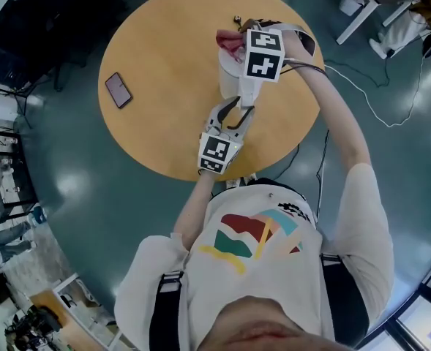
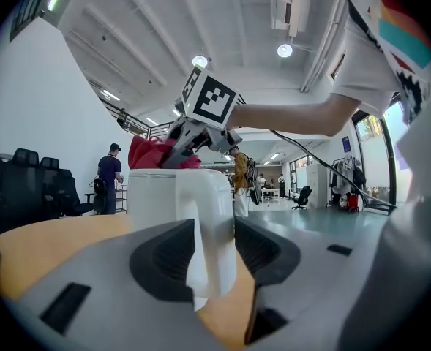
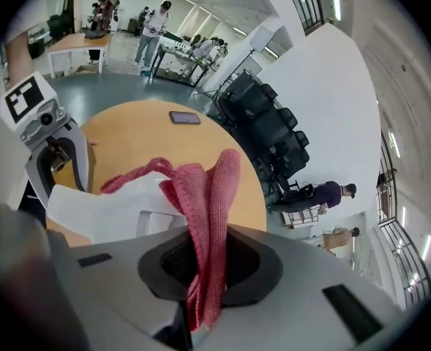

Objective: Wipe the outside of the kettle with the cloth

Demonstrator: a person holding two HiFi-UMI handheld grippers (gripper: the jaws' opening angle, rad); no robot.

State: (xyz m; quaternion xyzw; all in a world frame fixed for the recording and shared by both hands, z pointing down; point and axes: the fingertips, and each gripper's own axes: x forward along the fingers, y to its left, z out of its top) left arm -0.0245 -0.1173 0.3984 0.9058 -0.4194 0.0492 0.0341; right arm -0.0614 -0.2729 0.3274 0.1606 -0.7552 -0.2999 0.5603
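Toward the far right edge of a round table (image 1: 164,35), a white kettle (image 1: 230,79) stood upright, its handle clamped between the narrowed jaws of the left gripper (image 1: 233,104). The right gripper (image 3: 208,269) pinched a red cloth (image 3: 208,196) tight, holding it against the kettle's top. A phone (image 1: 118,90) lay well apart, near the table's left edge.

A: Where is the left gripper (image 1: 232,114)?
B: Low, near the body, jaws clamped on the kettle handle (image 2: 211,225).
A: And the right gripper (image 3: 204,262)?
B: Arm stretched forward, elbow bent, jaws pinching the cloth (image 3: 208,189).
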